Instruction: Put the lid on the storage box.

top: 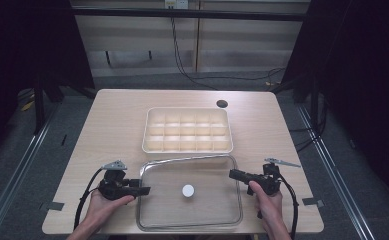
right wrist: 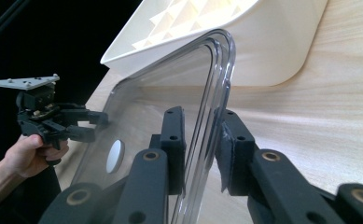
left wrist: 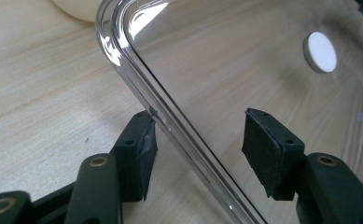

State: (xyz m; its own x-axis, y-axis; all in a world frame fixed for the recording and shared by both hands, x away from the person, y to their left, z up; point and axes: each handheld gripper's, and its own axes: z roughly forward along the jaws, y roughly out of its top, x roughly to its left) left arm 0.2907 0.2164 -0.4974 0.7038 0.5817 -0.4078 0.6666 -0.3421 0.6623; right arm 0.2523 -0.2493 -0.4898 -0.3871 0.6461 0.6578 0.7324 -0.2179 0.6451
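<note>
A clear rectangular lid (top: 207, 205) with a white round knob (top: 188, 190) lies flat on the wooden table's near half. My left gripper (top: 144, 190) is at its left edge. In the left gripper view it (left wrist: 198, 149) is open, with its jaws on either side of the lid's rim (left wrist: 179, 135) and the knob (left wrist: 320, 52) farther off. My right gripper (top: 233, 174) is at the lid's right edge. In the right gripper view its jaws (right wrist: 202, 149) are shut on the rim (right wrist: 212, 79).
A white compartment tray (top: 187, 148), its cells empty, sits just behind the lid, with its near wall (right wrist: 272, 42) close to the lid's far edge. A dark cable hole (top: 222, 104) marks the table's far right. Bare wood lies to both sides.
</note>
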